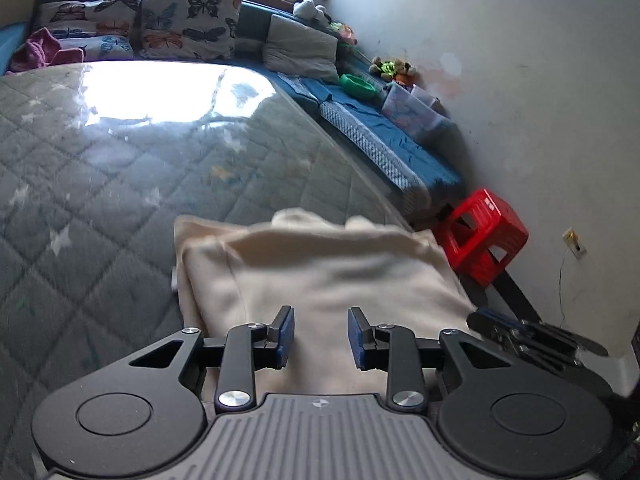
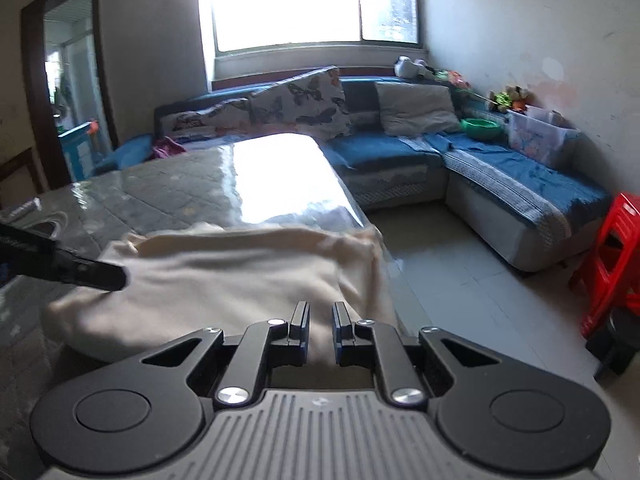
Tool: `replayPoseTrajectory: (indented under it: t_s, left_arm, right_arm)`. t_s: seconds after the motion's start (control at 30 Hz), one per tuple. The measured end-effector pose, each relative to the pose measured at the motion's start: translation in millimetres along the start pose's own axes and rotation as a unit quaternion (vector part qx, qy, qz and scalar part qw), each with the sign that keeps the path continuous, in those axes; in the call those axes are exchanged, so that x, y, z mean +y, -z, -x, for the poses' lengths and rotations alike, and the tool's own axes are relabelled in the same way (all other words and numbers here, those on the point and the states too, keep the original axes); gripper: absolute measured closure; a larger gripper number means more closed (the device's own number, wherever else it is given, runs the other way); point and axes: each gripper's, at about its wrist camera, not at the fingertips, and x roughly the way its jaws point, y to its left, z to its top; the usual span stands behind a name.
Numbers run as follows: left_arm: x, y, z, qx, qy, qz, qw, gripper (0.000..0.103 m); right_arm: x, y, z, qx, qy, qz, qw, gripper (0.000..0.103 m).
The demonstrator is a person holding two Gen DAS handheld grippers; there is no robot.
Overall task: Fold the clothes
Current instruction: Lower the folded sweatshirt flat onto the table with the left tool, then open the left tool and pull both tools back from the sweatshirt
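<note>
Claw of the left hand point(image 1: 321, 334), blue-padded fingers spread well apart with nothing between them, poised above the near part of a cream garment point(image 1: 320, 272). Claw of the right hand point(image 2: 321, 330), fingers parted by a narrower gap, likewise gripping nothing, over the same garment point(image 2: 224, 276) near its right side. Garment lies folded and partly rumpled at the near right corner of the surface point(image 1: 100, 168), which is a grey quilted top under a glossy clear cover; its right margin reaches the surface's right edge. Beyond the far and right edges, a blue corner sofa point(image 2: 500, 168) with butterfly-print cushions point(image 1: 188, 24). Red plastic stool point(image 1: 482, 240) on the floor by the wall.
</note>
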Motion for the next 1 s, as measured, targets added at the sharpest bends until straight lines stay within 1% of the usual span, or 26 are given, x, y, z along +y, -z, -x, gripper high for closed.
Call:
replayPoseTrajectory:
  t_s: [0.03, 0.1, 0.23, 0.37, 0.47, 0.57, 0.67, 0.77, 0.87, 1.0]
  left_arm:
    - [0, 5, 0, 0.003, -0.003, -0.001, 1.0, 0.072]
    - [0, 11, 4, 0.001, -0.004, -0.002, 1.0, 0.072]
    - [-1, 13, 14, -0.009, -0.006, -0.007, 0.9999, 0.07]
    - [0, 19, 12, -0.011, -0.017, -0.017, 0.9996, 0.07]
    - [-2, 22, 17, -0.017, -0.02, -0.022, 0.9994, 0.07]
    - [-6, 25, 24, -0.029, -0.025, -0.031, 0.9988, 0.07]
    - [-7, 33, 25, -0.029, -0.029, -0.04, 0.9984, 0.07]
    - [-7, 39, 24, -0.031, -0.035, -0.047, 0.9978, 0.07]
    - [-6, 39, 27, -0.033, -0.035, -0.044, 0.9979, 0.07]
    - [-7, 39, 31, -0.04, -0.039, -0.048, 0.9973, 0.07]
  right_arm:
    - [-3, 4, -1, 0.004, 0.006, -0.006, 1.0, 0.093]
    - [-6, 7, 0, 0.002, 0.004, -0.02, 1.0, 0.093]
    - [-8, 8, -1, 0.004, 0.009, -0.024, 1.0, 0.093]
    - [-10, 10, -1, 0.006, 0.015, -0.029, 0.999, 0.093]
    - [-8, 8, 5, -0.003, 0.015, -0.029, 0.999, 0.092]
    - [-1, 5, 13, -0.015, 0.005, -0.024, 1.0, 0.092]
    - [10, 8, 14, -0.015, -0.01, -0.014, 1.0, 0.092]
    - [18, 11, 10, -0.009, -0.006, 0.001, 1.0, 0.09]
    - [25, 15, 5, -0.003, -0.002, 0.015, 1.0, 0.09]
    - [30, 11, 12, -0.013, -0.009, 0.02, 1.0, 0.09]
